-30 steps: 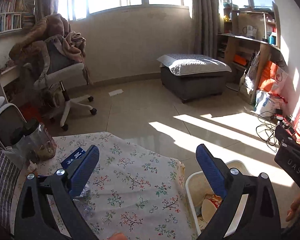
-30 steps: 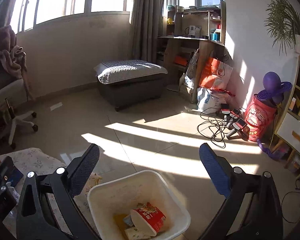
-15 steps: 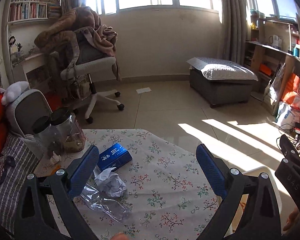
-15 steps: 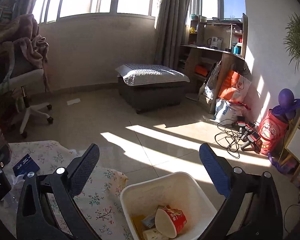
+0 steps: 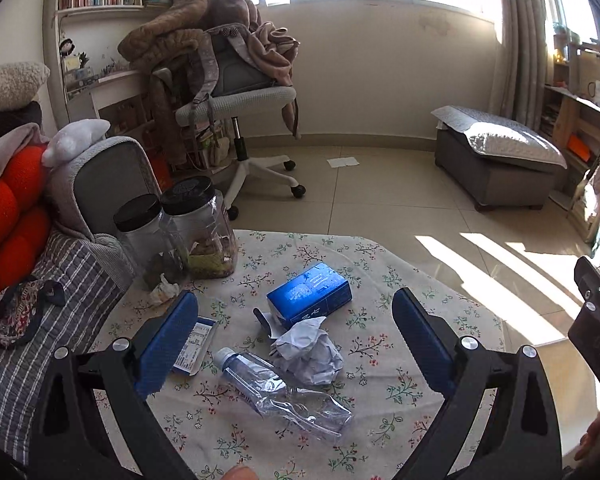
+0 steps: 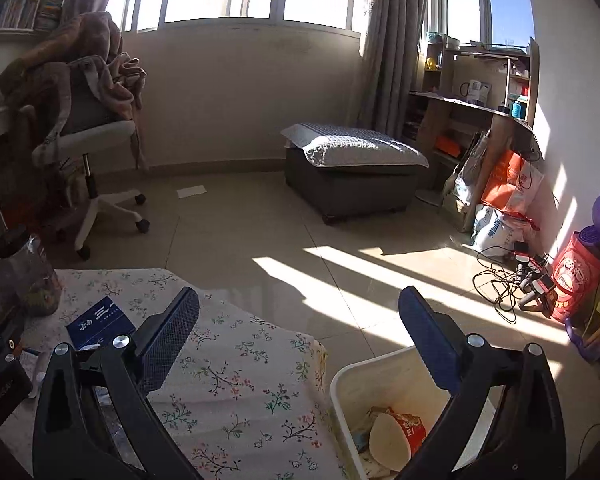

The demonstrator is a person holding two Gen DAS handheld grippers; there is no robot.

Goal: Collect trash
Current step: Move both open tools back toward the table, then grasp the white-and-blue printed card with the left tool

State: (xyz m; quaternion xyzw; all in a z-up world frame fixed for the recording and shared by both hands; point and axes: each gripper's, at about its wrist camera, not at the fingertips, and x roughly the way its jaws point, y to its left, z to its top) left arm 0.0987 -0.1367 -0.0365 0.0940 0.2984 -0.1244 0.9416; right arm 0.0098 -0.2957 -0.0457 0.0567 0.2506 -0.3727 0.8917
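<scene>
Bench [image 5: 420, 280]: floral cloth, carrying all remaining trash.
Bin [image 6: 364, 376]: white, on the floor just beside the bench's right edge; a red cup [image 6: 396, 432] and scraps inside.
Jars [image 5: 188, 232]: two, black-lidded, far left; not trash by my guess.
Box [image 5: 310, 294]: blue, mid-bench.
Bottle [image 5: 284, 392]: clear, crushed, lying nearest me.
Paper [image 5: 308, 354]: crumpled ball between box and bottle, touching both.
Wrapper [image 5: 194, 344]: flat, partly behind my left finger.
Tissue [image 5: 163, 290]: small, by the jars.
Left tongs [image 5: 296, 344]: spread, empty, above the paper.
Right tongs [image 6: 300, 340]: spread, empty, between bench and bin.
Method: lower left tongs straight over the paper, pinch its bulk, avoid snagging the bottle.
</scene>
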